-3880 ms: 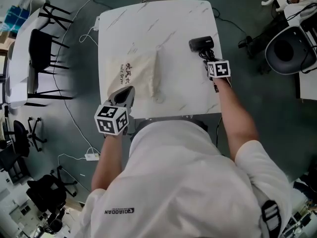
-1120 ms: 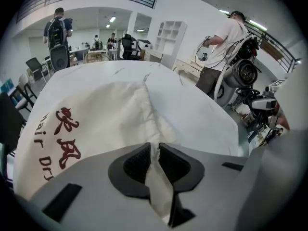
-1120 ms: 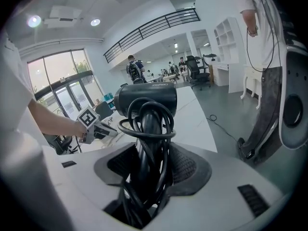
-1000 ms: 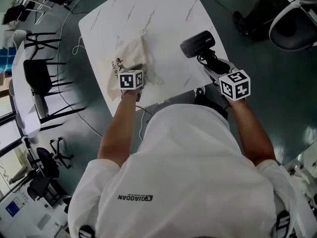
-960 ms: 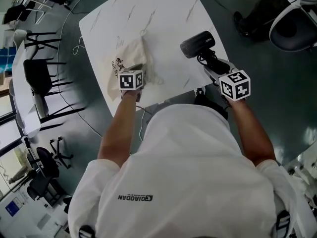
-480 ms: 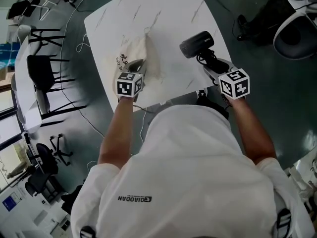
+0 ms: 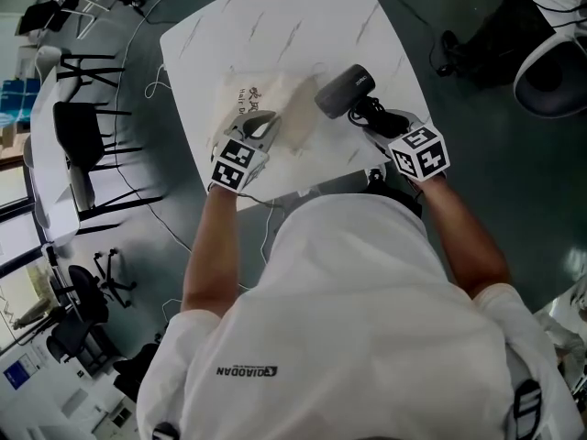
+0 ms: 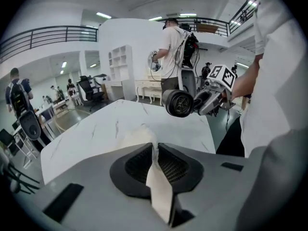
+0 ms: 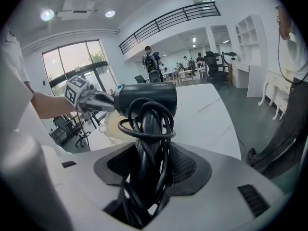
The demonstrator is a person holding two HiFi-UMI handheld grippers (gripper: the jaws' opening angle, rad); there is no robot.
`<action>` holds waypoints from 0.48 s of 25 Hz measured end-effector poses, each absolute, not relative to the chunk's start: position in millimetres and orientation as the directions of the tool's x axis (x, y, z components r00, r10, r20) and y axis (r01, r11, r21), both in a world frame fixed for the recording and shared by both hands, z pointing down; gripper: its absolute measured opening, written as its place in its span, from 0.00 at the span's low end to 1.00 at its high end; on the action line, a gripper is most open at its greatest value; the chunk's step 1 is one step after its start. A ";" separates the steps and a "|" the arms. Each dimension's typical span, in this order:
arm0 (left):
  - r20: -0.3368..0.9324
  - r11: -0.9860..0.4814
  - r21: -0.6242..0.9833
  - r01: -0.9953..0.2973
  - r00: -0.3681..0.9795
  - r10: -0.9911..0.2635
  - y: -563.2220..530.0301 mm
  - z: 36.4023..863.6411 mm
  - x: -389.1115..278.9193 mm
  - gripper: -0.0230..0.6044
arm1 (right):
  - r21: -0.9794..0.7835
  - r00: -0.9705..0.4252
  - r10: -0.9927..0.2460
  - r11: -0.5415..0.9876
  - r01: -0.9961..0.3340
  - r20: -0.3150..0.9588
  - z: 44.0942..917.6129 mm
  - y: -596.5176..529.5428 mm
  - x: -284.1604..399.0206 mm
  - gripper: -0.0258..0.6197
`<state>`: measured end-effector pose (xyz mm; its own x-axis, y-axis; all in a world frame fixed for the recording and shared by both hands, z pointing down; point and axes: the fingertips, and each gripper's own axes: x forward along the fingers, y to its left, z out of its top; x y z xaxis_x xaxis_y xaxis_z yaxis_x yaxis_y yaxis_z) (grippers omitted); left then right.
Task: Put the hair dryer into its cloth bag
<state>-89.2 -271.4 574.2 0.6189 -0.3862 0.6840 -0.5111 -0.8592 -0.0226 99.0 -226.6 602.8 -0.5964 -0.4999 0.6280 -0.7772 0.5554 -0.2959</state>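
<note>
Left gripper point(image 8: 155, 150) pinches the limp cloth bag point(image 8: 160, 189) by its edge; right gripper point(image 9: 149, 162) clamps the rigid, likely heavier hair dryer point(image 9: 144, 100) by its cord-wrapped handle, at the bag's three o'clock.

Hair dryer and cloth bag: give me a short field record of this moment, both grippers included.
hair dryer: black, cord coiled round the handle, held up above the table, not yet in the bag
cloth bag: pale, printed, lying on the table beside the dryer, one edge lifted
left gripper: shut on the bag's edge, fabric pinched between its fingers
right gripper: shut on the dryer's handle and cord
task stage: dryer close to the bag, insertion not begun
</note>
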 end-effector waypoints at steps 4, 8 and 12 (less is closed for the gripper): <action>0.659 -0.785 0.054 -0.617 0.613 -0.436 -279.2 568.2 -101.4 0.13 | -0.293 -0.608 -0.439 0.595 -0.748 0.661 615.9 -220.6 86.8 0.40; 0.624 -0.718 0.121 -0.685 0.615 -0.482 -282.8 559.2 -110.2 0.13 | -0.299 -0.624 -0.362 0.643 -0.705 0.692 632.8 -213.4 66.8 0.40; 0.621 -0.703 0.122 -0.701 0.606 -0.497 -279.5 556.8 -112.5 0.13 | -0.338 -0.653 -0.277 0.678 -0.653 0.705 642.0 -211.9 40.4 0.40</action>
